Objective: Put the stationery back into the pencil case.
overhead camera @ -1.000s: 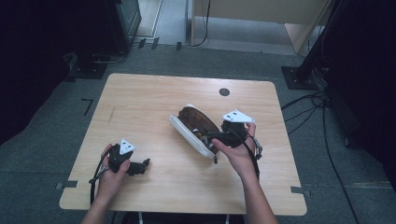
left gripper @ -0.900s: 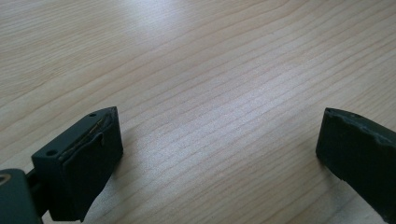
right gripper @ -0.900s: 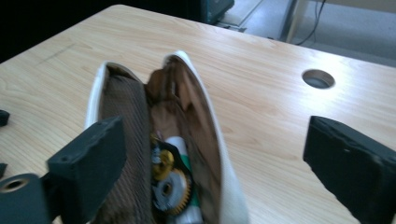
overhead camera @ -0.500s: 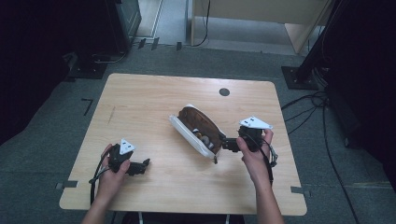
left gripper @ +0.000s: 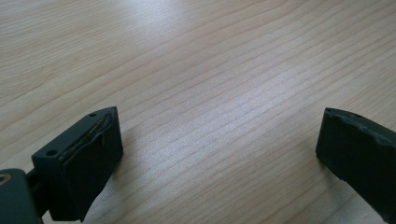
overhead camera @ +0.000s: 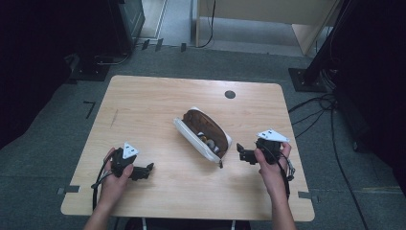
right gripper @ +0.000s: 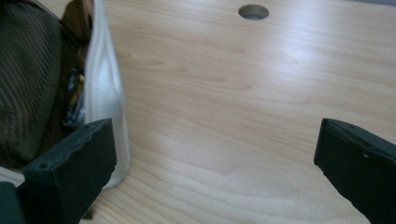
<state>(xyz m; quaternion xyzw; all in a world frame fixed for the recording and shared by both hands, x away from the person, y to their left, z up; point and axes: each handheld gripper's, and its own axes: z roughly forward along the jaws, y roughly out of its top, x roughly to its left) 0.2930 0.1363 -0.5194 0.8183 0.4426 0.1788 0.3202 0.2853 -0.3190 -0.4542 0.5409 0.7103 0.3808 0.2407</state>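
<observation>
- My right tool [overhead camera: 241, 154] is standing wide apart, gripping nothing, just beside the pouch [overhead camera: 203, 135]; its jaws have just been opening.
- My left tool [overhead camera: 146, 169] is resting apart too, over bare tabletop [overhead camera: 153, 96].
- The pouch is lying unzipped mid-tabletop, looking soft and light; I am judging its white rim [right gripper: 103, 93] the best hold.
</observation>
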